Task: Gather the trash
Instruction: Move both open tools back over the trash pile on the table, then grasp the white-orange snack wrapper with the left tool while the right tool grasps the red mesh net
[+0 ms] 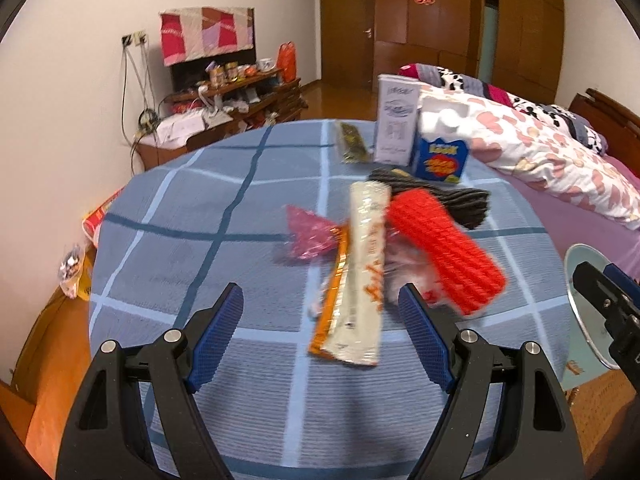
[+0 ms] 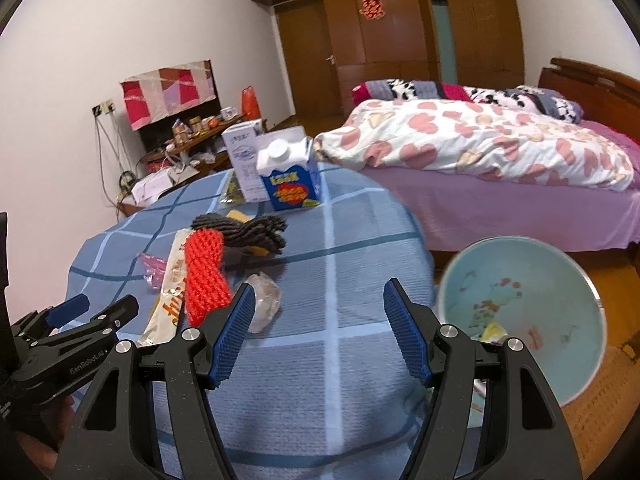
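Observation:
My left gripper (image 1: pixel 322 306) is open and empty, low over the blue checked tablecloth (image 1: pixel 200 240), just short of a white snack wrapper (image 1: pixel 362 280) and an orange wrapper (image 1: pixel 334 304). A pink wrapper (image 1: pixel 308 236) lies to their left. A crumpled clear wrapper (image 1: pixel 408 268) lies under a red knitted piece (image 1: pixel 440 244). My right gripper (image 2: pixel 318 306) is open and empty over the table; the crumpled clear wrapper (image 2: pixel 264 306) sits by its left finger. A pale blue bin (image 2: pixel 520 320) with some scraps inside stands on the floor to the right.
A blue carton (image 1: pixel 440 152), a white box (image 1: pixel 396 120), a dark packet (image 1: pixel 352 142) and a grey knitted piece (image 1: pixel 452 196) sit further back on the table. A bed (image 2: pixel 500 160) stands right, a cluttered cabinet (image 1: pixel 224 108) by the left wall.

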Demonstrator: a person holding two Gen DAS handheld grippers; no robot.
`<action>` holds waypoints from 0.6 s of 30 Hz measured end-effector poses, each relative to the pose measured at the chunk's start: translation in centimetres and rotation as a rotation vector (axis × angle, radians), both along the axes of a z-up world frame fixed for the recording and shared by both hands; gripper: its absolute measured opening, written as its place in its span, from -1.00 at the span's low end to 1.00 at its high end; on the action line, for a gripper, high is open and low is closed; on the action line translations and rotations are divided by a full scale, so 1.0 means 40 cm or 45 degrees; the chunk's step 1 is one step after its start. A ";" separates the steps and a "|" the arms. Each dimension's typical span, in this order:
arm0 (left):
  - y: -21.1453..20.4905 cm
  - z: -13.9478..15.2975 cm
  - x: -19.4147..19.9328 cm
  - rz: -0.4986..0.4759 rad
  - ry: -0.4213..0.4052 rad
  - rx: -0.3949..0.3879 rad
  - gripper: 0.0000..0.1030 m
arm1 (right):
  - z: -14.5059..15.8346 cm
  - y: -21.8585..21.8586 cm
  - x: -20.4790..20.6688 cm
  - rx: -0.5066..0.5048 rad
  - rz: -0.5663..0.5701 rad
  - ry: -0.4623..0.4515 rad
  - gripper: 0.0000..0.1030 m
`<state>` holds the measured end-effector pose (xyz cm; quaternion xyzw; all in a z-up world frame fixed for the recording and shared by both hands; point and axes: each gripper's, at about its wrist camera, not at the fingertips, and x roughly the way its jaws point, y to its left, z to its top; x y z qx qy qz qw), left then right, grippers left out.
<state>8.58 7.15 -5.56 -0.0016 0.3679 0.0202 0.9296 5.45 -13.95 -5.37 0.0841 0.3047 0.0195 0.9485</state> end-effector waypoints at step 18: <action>0.056 -0.061 0.051 -0.034 0.090 -0.077 0.41 | -0.021 0.118 0.115 0.064 0.241 0.052 0.19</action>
